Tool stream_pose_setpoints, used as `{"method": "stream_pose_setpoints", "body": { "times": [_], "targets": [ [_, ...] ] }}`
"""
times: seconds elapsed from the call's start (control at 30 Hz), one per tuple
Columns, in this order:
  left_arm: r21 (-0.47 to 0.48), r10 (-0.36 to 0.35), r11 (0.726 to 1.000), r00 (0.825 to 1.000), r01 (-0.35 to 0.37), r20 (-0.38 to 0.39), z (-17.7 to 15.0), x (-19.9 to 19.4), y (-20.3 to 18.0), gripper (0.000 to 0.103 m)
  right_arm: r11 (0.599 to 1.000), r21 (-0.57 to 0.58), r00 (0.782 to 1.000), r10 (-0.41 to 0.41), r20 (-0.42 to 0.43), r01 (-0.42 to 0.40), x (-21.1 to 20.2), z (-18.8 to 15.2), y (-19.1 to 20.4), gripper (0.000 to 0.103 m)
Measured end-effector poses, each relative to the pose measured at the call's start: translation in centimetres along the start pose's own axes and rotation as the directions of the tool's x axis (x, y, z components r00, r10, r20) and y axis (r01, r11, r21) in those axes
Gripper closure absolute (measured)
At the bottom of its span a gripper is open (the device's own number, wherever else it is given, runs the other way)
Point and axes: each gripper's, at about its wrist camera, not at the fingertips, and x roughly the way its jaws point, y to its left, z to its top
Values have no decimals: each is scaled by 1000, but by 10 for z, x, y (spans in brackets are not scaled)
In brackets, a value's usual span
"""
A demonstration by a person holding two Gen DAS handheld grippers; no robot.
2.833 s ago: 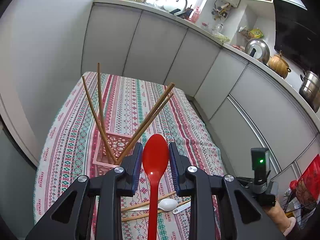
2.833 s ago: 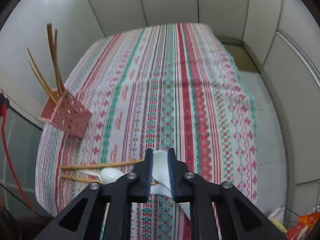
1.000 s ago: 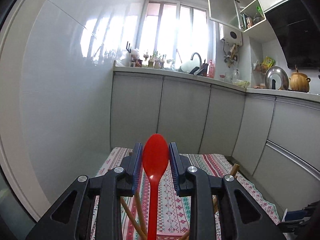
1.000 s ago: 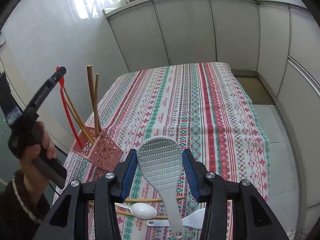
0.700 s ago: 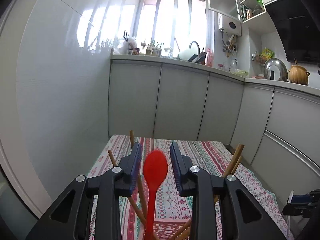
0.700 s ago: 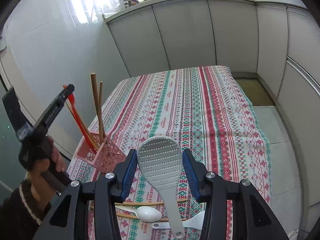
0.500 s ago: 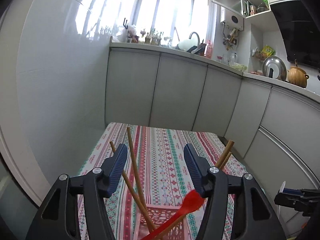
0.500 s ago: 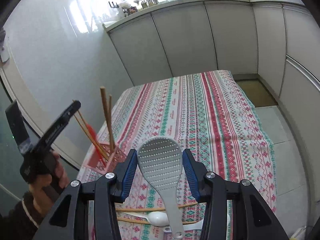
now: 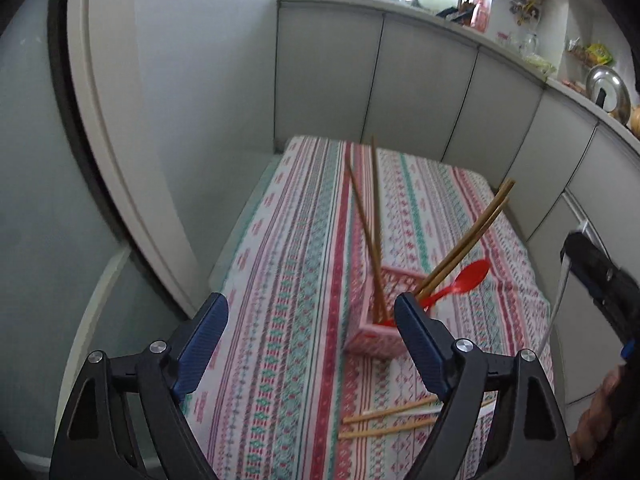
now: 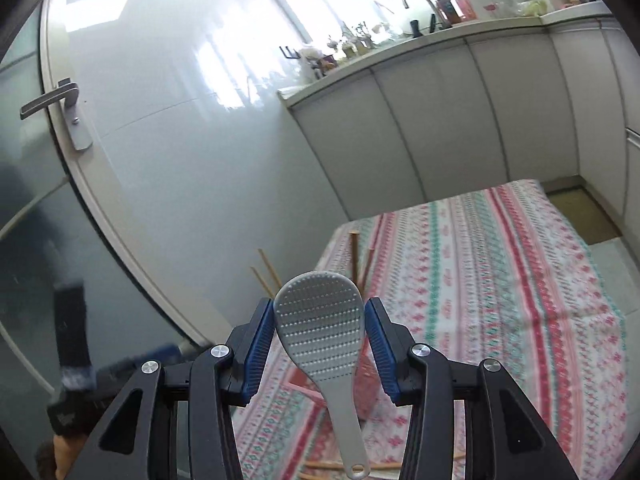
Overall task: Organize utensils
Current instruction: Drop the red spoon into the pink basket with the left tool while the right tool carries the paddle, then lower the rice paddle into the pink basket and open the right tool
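Paddle [image 10: 320, 332] looks light, stiff, slick plastic, pinched at its blade edges by the right gripper [image 10: 319, 322]; grabbing the neck seems safer. Left gripper [image 9: 310, 338] just spread open, nothing between; red spoon [image 9: 460, 282] sits in the basket [image 9: 374, 338] near the table's left edge.

A woven cloth with printed stripes [image 9: 304, 280] covers the table. The basket [image 9: 376, 332] is pink perforated plastic holding wooden chopsticks [image 9: 370, 216] and a glossy red plastic spoon [image 9: 466, 278]. The grey rice paddle [image 10: 324, 328] is matt plastic, dimpled all over. The cabinet fronts [image 9: 420, 92] are smooth and satiny.
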Motion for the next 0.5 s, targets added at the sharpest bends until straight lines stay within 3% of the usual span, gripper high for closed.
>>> {"method": "stream_pose_setpoints", "body": {
  "times": [0.1,0.23,0.5],
  "targets": [
    [27,48,999,995,-46,-90,-14,19,13,16,1000,8,1000,22,13,-23,19,0,9,56],
    [65,119,992,975,-108,-187,-24,45,27,16,1000,-12,999,6,47,-6,48,-2,23,56],
    [77,137,990,959,-121,-247,-29,61,39,16,993,-46,981,-101,165,110,99,-19,53,56]
  ]
}}
